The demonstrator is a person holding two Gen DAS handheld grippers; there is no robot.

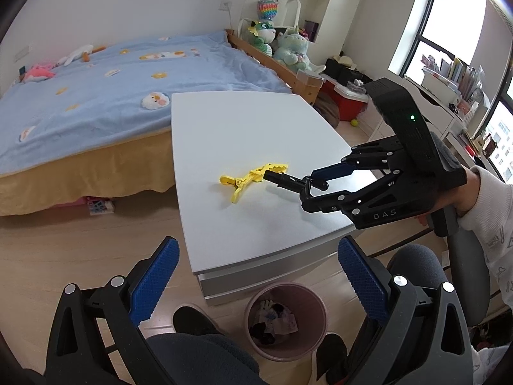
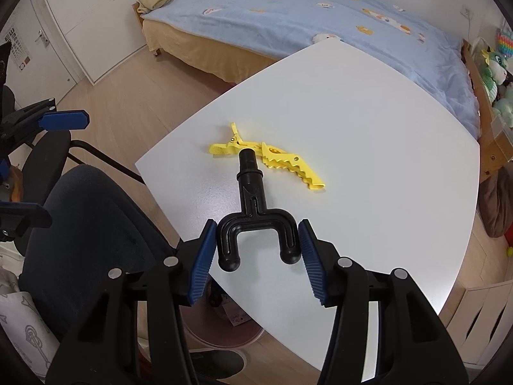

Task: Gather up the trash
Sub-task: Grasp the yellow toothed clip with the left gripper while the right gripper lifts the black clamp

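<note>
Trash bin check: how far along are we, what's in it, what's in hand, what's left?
Done: the pink trash bin on the floor already holds crumpled scraps. In hand: the right tongs are shut on the black Y-shaped piece, which is over the white table, its stem beside the clip. Left: the yellow clip on the table. The left tongs are open and empty.
</note>
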